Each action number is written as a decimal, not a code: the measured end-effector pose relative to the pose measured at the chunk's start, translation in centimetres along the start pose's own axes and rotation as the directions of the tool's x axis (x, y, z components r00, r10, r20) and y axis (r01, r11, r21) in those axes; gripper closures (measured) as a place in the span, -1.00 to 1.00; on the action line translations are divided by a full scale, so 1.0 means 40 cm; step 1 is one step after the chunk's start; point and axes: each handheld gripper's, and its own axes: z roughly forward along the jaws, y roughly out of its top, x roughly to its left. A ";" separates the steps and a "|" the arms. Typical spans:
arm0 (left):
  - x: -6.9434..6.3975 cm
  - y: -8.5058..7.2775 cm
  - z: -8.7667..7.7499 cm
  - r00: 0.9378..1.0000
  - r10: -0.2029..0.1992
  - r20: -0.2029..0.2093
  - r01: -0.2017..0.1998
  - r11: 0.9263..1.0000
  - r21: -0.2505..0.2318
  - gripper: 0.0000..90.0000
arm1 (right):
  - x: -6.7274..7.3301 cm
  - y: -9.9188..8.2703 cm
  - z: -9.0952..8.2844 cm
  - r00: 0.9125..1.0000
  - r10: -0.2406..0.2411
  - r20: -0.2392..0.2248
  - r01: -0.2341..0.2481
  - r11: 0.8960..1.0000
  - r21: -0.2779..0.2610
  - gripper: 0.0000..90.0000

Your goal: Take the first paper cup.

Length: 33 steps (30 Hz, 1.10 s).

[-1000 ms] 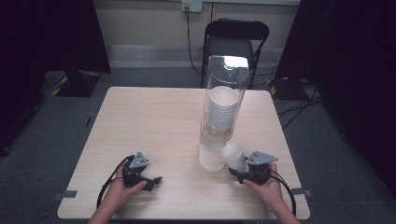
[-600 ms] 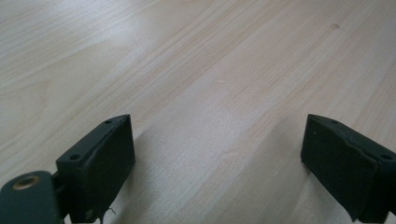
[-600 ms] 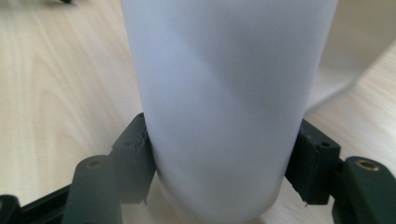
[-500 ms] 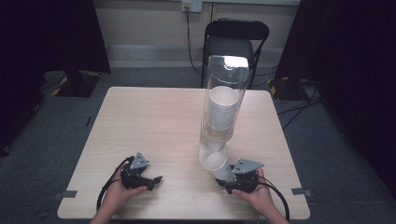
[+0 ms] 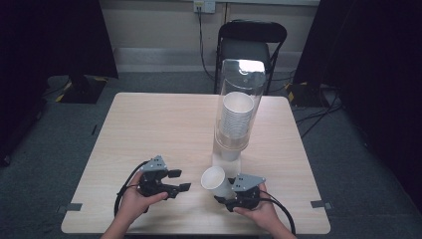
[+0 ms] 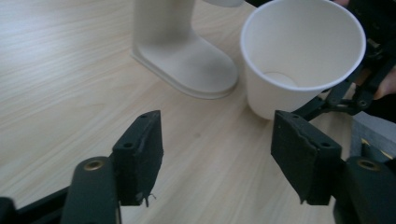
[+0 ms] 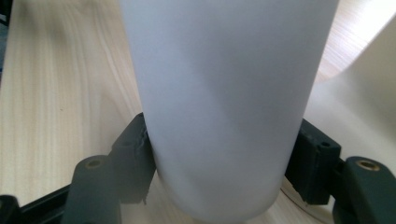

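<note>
Wooden table (image 5: 149,129), right tongs (image 5: 222,193) gripping tilted paper cup (image 5: 214,180), mouth leftward, left tongs (image 5: 180,180) closing, empty.

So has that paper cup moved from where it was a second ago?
Yes. The paper cup, clamped in the right gripper, has come away from the dispenser base toward the table's near edge and the left gripper.

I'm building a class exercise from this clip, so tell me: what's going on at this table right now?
A person at a wooden table works two handheld grippers. The right gripper is clamped on a white paper cup, holding it tilted in front of the base of a clear cup dispenser that still holds a stack of cups. The left gripper holds nothing; its jaws have just been closing partway and point toward the cup, with nothing between them.
</note>
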 end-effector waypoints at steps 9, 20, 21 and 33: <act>-0.013 0.050 0.023 0.995 -0.080 0.055 0.081 0.997 -0.018 -0.09 | 0.012 0.005 0.009 0.998 -0.064 0.000 0.064 0.998 -0.003 -0.25; -0.056 0.099 0.064 0.996 -0.083 0.020 0.079 0.985 0.154 0.61 | 0.025 0.014 0.017 0.995 -0.098 0.002 0.098 0.995 -0.020 -0.25; -0.056 0.100 0.065 0.996 -0.087 0.010 0.084 0.984 0.158 0.68 | 0.026 0.015 0.018 0.995 -0.100 0.002 0.100 0.995 -0.023 -0.25; -0.011 0.107 0.010 0.973 -0.206 -0.106 0.223 0.957 0.188 0.95 | 0.015 0.010 0.017 0.997 -0.047 0.067 0.049 0.998 -0.031 -0.56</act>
